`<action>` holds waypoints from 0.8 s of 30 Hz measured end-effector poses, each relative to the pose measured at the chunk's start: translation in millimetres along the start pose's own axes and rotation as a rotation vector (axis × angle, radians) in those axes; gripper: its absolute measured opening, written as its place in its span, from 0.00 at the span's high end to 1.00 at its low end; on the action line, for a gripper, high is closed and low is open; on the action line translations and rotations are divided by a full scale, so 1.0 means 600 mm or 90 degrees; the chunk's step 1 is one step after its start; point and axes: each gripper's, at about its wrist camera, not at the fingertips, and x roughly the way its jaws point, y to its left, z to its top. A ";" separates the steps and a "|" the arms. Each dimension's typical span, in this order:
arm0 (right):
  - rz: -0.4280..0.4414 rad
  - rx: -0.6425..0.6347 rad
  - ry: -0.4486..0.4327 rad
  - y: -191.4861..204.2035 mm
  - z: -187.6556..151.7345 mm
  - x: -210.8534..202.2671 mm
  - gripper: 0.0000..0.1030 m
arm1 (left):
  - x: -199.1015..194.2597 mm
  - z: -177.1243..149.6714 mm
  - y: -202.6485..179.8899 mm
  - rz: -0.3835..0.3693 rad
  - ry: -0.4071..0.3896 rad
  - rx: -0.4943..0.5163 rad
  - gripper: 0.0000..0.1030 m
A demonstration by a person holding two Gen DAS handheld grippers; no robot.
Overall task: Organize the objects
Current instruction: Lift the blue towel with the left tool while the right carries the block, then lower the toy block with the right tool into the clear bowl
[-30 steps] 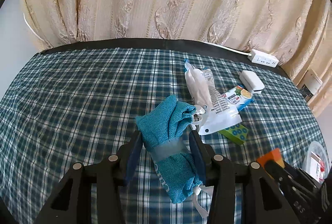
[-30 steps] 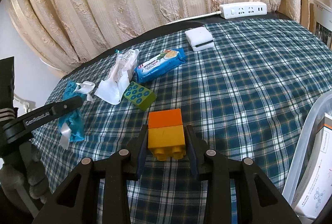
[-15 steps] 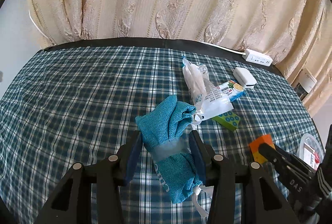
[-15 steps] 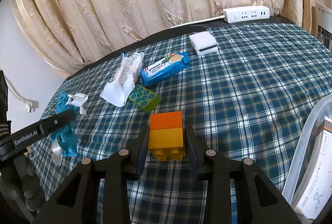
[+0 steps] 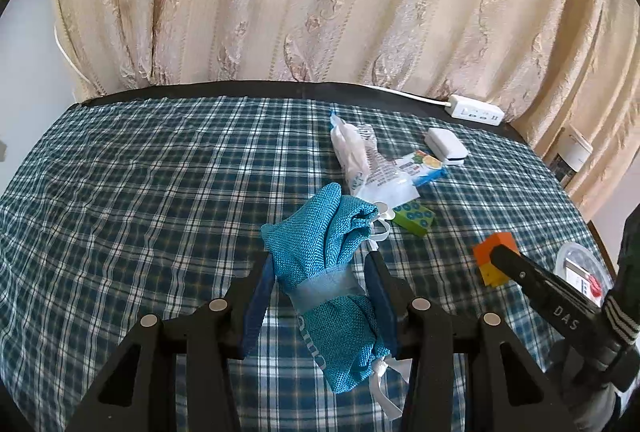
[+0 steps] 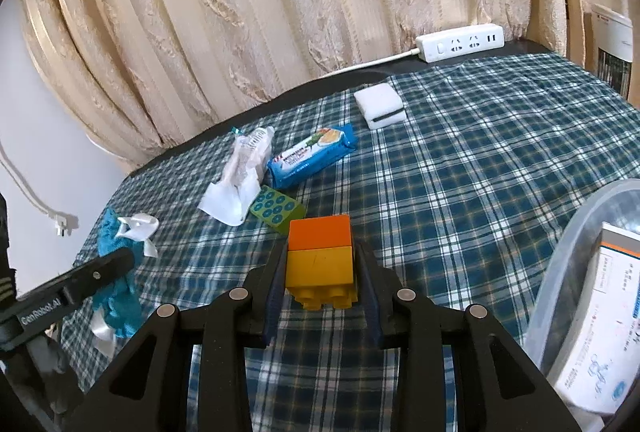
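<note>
Two loads — knitted pouch (image 5: 320, 256), studded blocks (image 6: 320, 264)

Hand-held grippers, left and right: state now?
Left hand-held gripper: shut on the teal mesh pouch.
Right hand-held gripper: shut on the orange-and-yellow block stack.

Teal mesh pouch (image 5: 328, 272), white ribbon, bunched, clamped in left hand-held gripper (image 5: 320, 288). Orange-on-yellow stacked block (image 6: 320, 264), clamped in right hand-held gripper (image 6: 322, 284), right of pouch.

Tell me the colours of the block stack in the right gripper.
Orange on top, yellow below: the block stack, clearest in the right wrist view.
</note>
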 end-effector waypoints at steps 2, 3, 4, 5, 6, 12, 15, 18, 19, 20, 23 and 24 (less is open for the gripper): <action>0.003 0.003 -0.009 0.002 -0.001 -0.016 0.66 | -0.003 -0.002 -0.002 -0.002 -0.001 0.002 0.52; 0.007 0.005 -0.013 0.003 -0.002 -0.026 0.66 | -0.004 -0.003 -0.003 -0.004 -0.002 0.003 0.52; 0.010 0.007 -0.019 0.003 -0.004 -0.037 0.66 | -0.005 -0.004 -0.003 -0.005 -0.002 0.004 0.52; 0.010 0.007 -0.023 0.003 -0.005 -0.046 0.66 | -0.005 -0.004 -0.004 -0.006 -0.001 0.003 0.52; 0.008 0.008 -0.027 0.003 -0.006 -0.055 0.66 | -0.006 -0.004 -0.006 -0.008 -0.001 0.004 0.52; -0.005 0.022 -0.059 -0.022 -0.006 -0.121 0.66 | -0.009 -0.005 -0.024 -0.022 -0.001 0.016 0.52; -0.021 0.031 -0.080 -0.043 -0.005 -0.157 0.66 | -0.011 -0.005 -0.035 -0.029 -0.003 0.024 0.52; -0.039 0.044 -0.104 -0.068 -0.005 -0.193 0.66 | -0.012 -0.007 -0.046 -0.035 -0.002 0.032 0.52; -0.047 0.047 -0.110 -0.078 -0.007 -0.204 0.66 | -0.013 -0.007 -0.051 -0.037 -0.001 0.036 0.52; -0.062 0.053 -0.116 -0.092 -0.009 -0.216 0.66 | -0.013 -0.008 -0.056 -0.039 -0.001 0.039 0.52; -0.105 0.069 -0.128 -0.133 -0.015 -0.244 0.66 | -0.017 -0.010 -0.068 -0.046 -0.002 0.048 0.52; -0.117 0.077 -0.129 -0.147 -0.018 -0.251 0.66 | -0.018 -0.010 -0.073 -0.049 -0.003 0.051 0.52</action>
